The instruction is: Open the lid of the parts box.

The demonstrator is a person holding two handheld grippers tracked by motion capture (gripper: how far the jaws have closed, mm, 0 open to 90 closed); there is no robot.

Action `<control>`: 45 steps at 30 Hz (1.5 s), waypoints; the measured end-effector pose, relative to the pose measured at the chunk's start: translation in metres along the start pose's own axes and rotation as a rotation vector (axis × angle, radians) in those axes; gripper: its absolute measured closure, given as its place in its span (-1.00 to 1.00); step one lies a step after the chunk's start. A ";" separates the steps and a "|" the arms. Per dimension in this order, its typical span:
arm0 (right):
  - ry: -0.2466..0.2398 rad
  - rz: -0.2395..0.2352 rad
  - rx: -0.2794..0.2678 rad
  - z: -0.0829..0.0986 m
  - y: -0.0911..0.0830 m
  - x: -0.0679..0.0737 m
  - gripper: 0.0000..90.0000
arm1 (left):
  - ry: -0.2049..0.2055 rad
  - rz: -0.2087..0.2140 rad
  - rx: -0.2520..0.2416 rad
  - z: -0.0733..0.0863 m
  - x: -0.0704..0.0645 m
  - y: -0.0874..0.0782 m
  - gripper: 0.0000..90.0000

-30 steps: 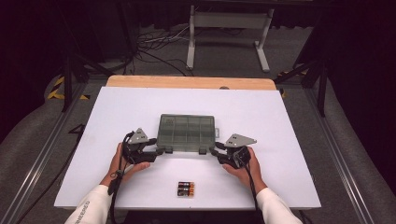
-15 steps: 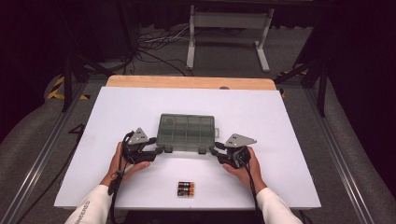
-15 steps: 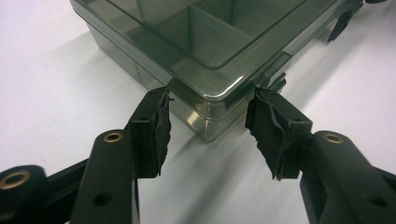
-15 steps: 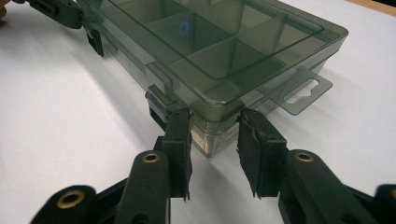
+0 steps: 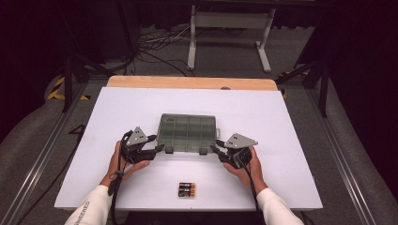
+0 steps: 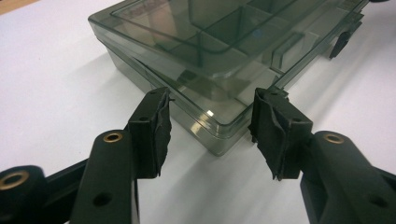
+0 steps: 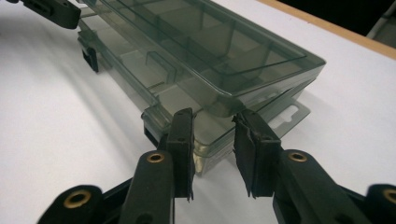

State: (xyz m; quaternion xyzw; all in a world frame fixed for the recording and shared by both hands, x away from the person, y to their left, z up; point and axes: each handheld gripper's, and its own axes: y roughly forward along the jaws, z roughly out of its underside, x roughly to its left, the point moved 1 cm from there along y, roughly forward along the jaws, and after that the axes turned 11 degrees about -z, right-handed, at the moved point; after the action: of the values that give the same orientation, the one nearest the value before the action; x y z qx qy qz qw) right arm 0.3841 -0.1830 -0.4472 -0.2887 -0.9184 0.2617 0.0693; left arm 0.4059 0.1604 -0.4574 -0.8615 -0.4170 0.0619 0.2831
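White tabletop (image 5: 281,122) is carrying our smoky compartment box (image 5: 187,132) at its middle; we are bracketing its near corners, left gripper (image 5: 159,148) spread wide, right gripper (image 5: 213,149) narrower, neither gripping it, batteries (image 5: 186,189) lying near us

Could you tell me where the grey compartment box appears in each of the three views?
High view: the grey compartment box lies mid-table between the two grippers.
Left gripper view: its near corner sits between the open jaws.
Right gripper view: its corner sits between the jaws.
Shared landmark: the black front latch.
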 end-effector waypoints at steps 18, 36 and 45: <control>-0.087 0.116 -0.039 -0.021 -0.004 -0.010 0.50 | 0.053 -0.105 -0.070 -0.025 0.006 0.003 0.19; -0.078 0.098 -0.054 -0.056 -0.009 -0.030 0.59 | 0.099 -0.132 -0.093 -0.062 0.018 -0.005 0.40; -0.049 0.092 -0.076 -0.068 -0.007 -0.042 0.61 | 0.103 -0.143 -0.085 -0.068 0.026 -0.002 0.45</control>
State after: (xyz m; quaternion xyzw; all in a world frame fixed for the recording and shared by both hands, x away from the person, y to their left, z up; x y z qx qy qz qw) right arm 0.4341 -0.1815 -0.3844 -0.3265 -0.9148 0.2367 0.0237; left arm 0.4446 0.1513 -0.3966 -0.8427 -0.4647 -0.0207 0.2711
